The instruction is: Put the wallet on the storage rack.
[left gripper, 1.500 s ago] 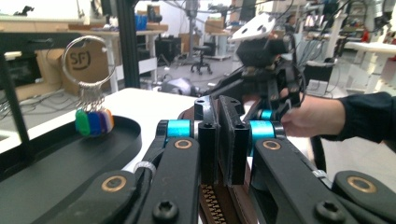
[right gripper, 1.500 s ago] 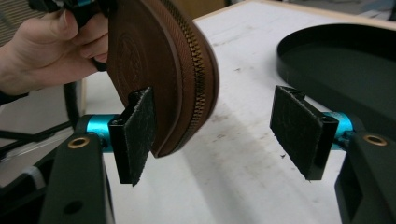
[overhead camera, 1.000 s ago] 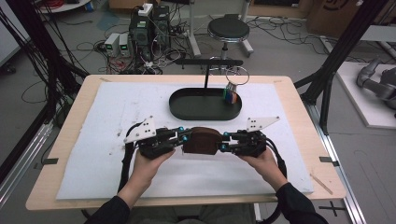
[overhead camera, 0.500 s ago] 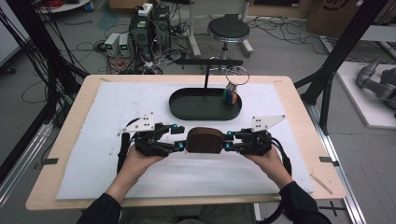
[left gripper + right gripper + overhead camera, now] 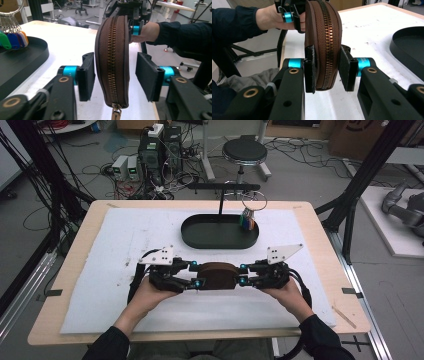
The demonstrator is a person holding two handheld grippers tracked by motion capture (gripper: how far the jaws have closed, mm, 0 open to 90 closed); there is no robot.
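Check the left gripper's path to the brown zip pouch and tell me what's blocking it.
Nothing visible blocks it. The brown zip pouch already sits between the left gripper's jaws, which have just been closing; a gap remains on one side. The right gripper clamps the far end.

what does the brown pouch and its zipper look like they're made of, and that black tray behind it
Pouch: probably leather or faux leather, smooth matte brown, with stitched edges.
Zipper: metal teeth, brassy and shiny, on brown fabric tape.
Tray: matte black, with an even rim; plastic or coated metal, can't tell which.
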